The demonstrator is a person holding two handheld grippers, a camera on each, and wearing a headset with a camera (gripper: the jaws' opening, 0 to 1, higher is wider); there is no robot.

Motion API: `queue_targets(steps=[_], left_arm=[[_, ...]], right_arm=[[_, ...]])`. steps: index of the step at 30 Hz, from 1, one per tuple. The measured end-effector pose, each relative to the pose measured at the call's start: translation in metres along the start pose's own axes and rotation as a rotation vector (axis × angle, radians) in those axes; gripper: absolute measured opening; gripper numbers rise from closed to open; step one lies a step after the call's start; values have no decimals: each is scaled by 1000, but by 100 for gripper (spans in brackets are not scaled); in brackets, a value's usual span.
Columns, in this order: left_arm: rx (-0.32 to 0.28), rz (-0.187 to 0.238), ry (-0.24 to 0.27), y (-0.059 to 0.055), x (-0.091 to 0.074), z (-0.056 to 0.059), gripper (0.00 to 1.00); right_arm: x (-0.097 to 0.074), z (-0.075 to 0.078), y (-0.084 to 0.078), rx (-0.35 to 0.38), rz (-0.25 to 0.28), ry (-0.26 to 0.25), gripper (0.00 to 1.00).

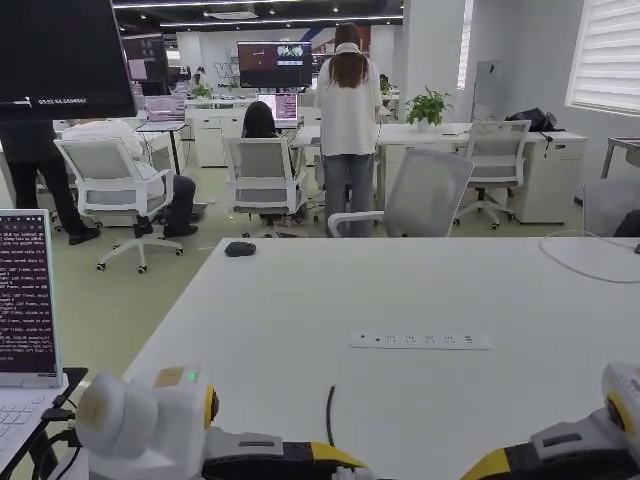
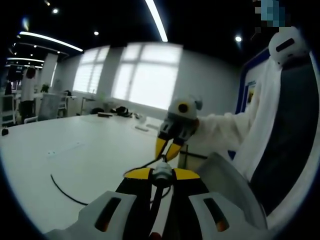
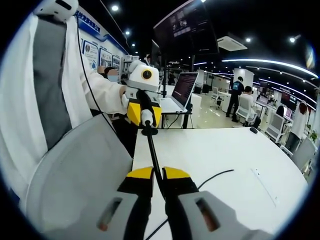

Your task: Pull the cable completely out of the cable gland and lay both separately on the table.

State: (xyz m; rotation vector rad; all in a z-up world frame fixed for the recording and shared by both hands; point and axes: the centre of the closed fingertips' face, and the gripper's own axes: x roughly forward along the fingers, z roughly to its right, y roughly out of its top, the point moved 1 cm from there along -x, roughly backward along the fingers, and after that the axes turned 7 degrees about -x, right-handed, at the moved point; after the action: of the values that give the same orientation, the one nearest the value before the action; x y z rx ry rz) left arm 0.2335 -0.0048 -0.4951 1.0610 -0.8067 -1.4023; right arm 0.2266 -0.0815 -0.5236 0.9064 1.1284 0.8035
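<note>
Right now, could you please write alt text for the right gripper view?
The right gripper, shut on a black cable, holds it straight toward the left gripper, which grips the white cable gland, above a white table.

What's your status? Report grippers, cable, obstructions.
Left hand-held gripper shut on gland. Right hand-held gripper shut on cable. Cable not yet out. Nothing in the way.

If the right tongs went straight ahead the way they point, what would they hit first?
Probably the cable gland held in the left tongs, facing them along the cable; depth is hard to judge.
</note>
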Motion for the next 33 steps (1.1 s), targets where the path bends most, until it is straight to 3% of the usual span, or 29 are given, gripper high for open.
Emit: queue_targets(steps=[9,15,18,23,28,33], left_arm=[[18,-3,-27,4,8,7,16],[20,-2,-36,5,13,8,16],[22,-3,-42,5,16,10,16],[26,-1,-49,7,17,12,16],[26,6,-49,7,16,13,16],[22,8,-48,6,15,11,16]], right_arm=[[5,-2,-9,0,-27,4,10],[9,3,10,-6,21,-25,19],[16,-2,27,-43,55,10,24],[24,-3,34,-62,70,38,21],[28,-9,35,-64,72,75,6],[30,-10,34,-64,66,82,5]])
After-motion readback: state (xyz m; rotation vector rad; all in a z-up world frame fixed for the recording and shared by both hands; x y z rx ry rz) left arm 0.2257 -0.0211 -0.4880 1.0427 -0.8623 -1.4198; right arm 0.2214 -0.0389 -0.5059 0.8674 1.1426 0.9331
